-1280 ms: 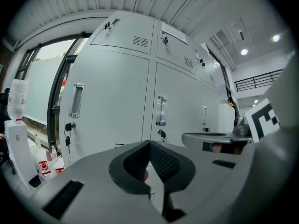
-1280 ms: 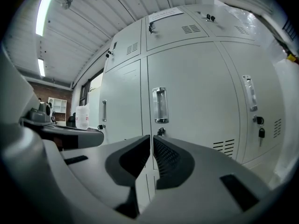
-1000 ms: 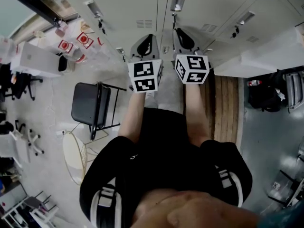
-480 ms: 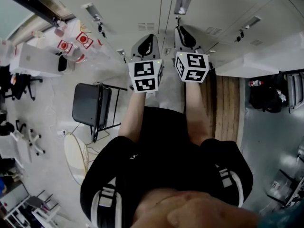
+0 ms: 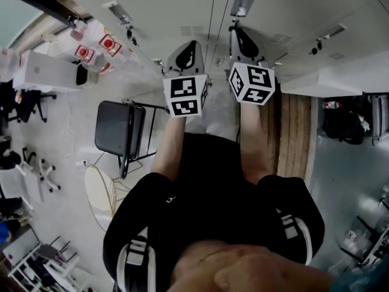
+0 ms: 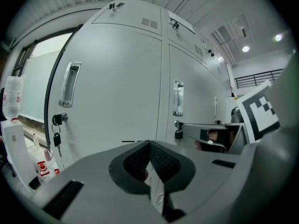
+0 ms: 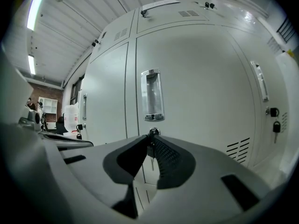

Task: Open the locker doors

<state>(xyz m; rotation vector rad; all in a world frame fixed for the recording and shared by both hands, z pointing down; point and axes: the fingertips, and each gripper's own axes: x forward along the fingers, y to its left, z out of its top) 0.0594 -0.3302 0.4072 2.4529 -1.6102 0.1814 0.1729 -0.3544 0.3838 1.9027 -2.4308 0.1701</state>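
Person stands facing a row of grey lockers (image 5: 176,11), both grippers held out level toward the doors, which are all shut. Left gripper (image 6: 150,143): fingers closed tip to tip, nothing between them. It sits a little back from a door (image 6: 117,87) with a recessed handle (image 6: 69,84) at upper left and a key bunch (image 6: 56,127) hanging from the lock below it. Next door to the right has its own handle (image 6: 178,98) with a small padlock (image 6: 178,134) under it. Right gripper (image 7: 150,139): fingers have just been opening and now stand slightly apart, gripping nothing. The lock cylinder (image 7: 153,132) of the door ahead (image 7: 201,78) shows right at the fingertips, its key hanging down in the gap; cannot tell whether the fingers touch it. That door's handle (image 7: 152,94) is just above the lock. Head view: right gripper sits farther in toward the lockers than the left. A dark folding chair (image 5: 115,129) stands on the floor to the left, and bottles with red labels (image 5: 100,47) stand farther left by the lockers.
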